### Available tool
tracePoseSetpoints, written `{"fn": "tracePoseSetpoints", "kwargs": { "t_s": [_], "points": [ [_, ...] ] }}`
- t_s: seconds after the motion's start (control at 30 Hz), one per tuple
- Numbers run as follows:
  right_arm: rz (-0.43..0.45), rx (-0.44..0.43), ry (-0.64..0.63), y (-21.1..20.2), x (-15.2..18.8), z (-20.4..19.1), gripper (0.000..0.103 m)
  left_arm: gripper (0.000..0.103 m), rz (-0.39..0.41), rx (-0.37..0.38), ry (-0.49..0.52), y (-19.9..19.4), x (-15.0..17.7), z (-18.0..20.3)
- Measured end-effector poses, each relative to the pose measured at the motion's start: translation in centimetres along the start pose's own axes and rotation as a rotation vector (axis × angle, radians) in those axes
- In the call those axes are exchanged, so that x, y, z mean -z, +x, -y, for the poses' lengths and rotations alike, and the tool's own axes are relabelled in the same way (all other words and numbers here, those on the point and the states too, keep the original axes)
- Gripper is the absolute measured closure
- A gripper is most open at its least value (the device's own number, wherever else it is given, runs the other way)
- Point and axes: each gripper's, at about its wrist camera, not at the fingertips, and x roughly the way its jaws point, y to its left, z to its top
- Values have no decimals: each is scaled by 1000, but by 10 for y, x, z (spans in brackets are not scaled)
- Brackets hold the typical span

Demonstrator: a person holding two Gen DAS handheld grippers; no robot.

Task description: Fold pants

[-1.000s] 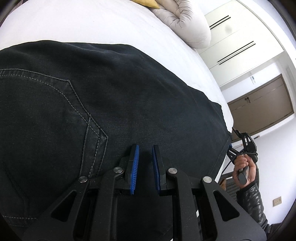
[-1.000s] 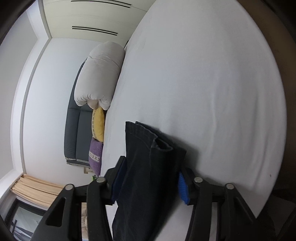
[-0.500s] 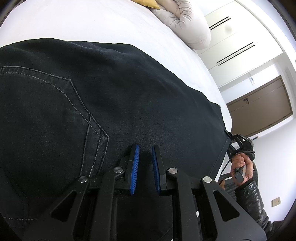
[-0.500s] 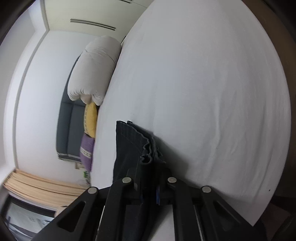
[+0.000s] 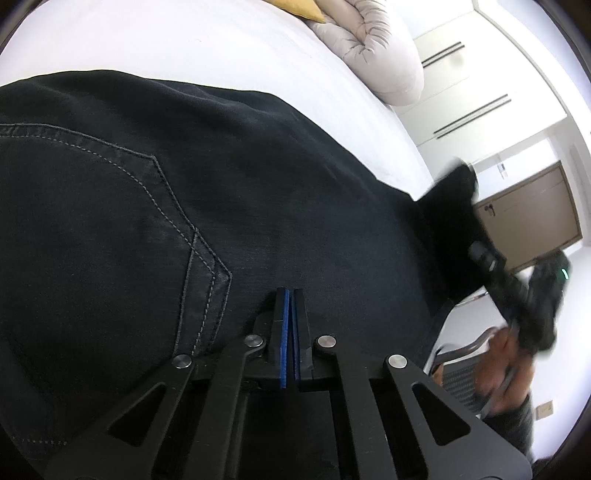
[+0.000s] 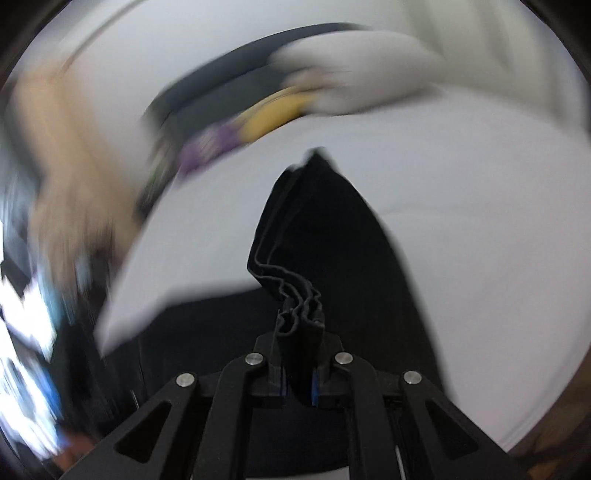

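Black jeans (image 5: 229, 206) lie flat on a white bed (image 5: 184, 44), back pocket at the left. My left gripper (image 5: 290, 295) is shut with its blue pads together, resting over the jeans near the seat; I cannot tell if fabric is between them. My right gripper (image 6: 297, 332) is shut on the bunched hem of the jeans' legs (image 6: 295, 291) and holds it lifted off the bed. In the left wrist view the right gripper (image 5: 517, 280) shows at far right with the leg end (image 5: 454, 192) raised.
A rolled white duvet (image 5: 373, 48) and a yellow pillow (image 5: 295, 7) lie at the head of the bed. A wardrobe (image 5: 469, 81) and a wooden door (image 5: 532, 218) stand beyond. The right wrist view is motion-blurred.
My left gripper has closed fully. My right gripper shut on the leg hem, then lifted and swung it, turning fast over the bed.
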Motion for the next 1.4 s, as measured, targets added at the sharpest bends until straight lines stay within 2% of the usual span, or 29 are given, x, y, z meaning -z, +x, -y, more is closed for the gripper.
{"fn": "tracePoseSetpoints", "kwargs": {
  "t_s": [0.1, 0.17, 0.2, 0.23, 0.33, 0.37, 0.43, 0.47, 0.53, 0.63, 0.7, 0.77, 0.87, 1.0, 1.1, 1.3, 1.37, 1.4],
  "points": [
    [-92, 47, -208, 38, 36, -58, 93, 102, 11, 48, -47, -8, -3, 1],
    [-128, 130, -286, 61, 56, -71, 93, 100, 6, 87, -97, -10, -6, 1],
    [-116, 149, -296, 63, 61, -73, 93, 97, 7, 115, -125, -11, -7, 0],
    [-105, 153, -294, 61, 61, -73, 93, 87, 8, 145, -149, -12, -9, 0],
    [-73, 174, -309, 50, 57, -76, 93, 26, 1, 221, -221, -6, -16, 2],
    [-57, 181, -331, 45, 56, -81, 93, 17, 5, 256, -236, -5, -20, 7],
    [-30, 184, -369, 35, 54, -93, 93, 9, -26, 303, -249, 2, -29, 15],
    [-16, 175, -381, 29, 54, -100, 93, 8, -60, 330, -262, 9, -34, 20],
    [8, 168, -406, 21, 54, -113, 93, 8, -111, 347, -271, 21, -43, 26],
    [21, 143, -469, 14, 58, -141, 93, 9, -148, 320, -260, 31, -52, 29],
    [26, 120, -513, 10, 64, -158, 93, 18, -167, 311, -250, 32, -56, 28],
    [26, 109, -563, 9, 70, -170, 93, 64, -181, 296, -218, 29, -60, 26],
    [21, 100, -611, 12, 73, -184, 93, 86, -191, 239, -182, 21, -66, 15],
    [11, 77, -634, 15, 75, -197, 93, 94, -165, 204, -145, 5, -70, 5],
    [2, 67, -659, 18, 77, -204, 93, 94, -153, 184, -124, -3, -69, 2],
    [-38, 49, -683, 31, 90, -206, 92, 94, -144, 139, -154, -7, -67, -20],
    [-77, 39, -684, 43, 97, -208, 90, 94, -140, 112, -162, -9, -62, -30],
    [-105, 24, -681, 51, 101, -207, 84, 94, -140, 98, -169, -10, -60, -37]
  ]
}}
